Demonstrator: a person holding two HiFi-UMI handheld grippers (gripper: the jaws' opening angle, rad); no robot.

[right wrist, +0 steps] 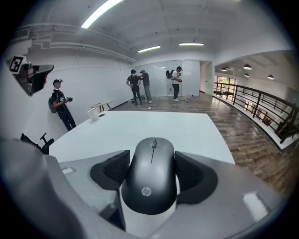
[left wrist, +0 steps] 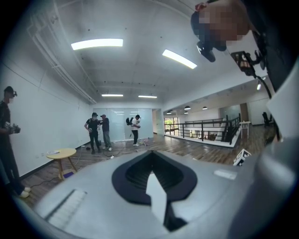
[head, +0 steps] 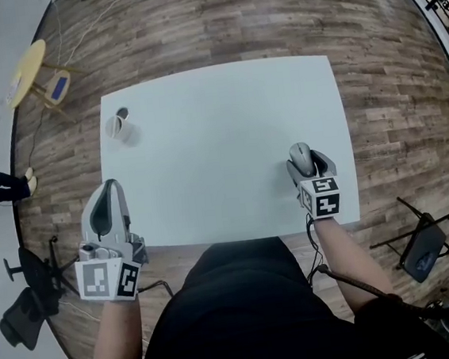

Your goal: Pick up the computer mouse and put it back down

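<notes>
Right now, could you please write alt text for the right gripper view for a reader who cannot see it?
A dark grey mouse sits clamped between the right gripper's two black pads, with a white table stretching ahead. A white cup stands near the table's far left corner, and people stand in the room beyond.

Open office loft, wood-plank floor (head: pixel 216 24), white table (head: pixel 220 135), balcony railing (left wrist: pixel 205 127), ceiling strip lights (left wrist: pixel 97 44)

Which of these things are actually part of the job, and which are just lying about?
In the job: computer mouse, right gripper shut on it, white table.
Just lying about: white cup, left gripper, round yellow table, folding chair.
</notes>
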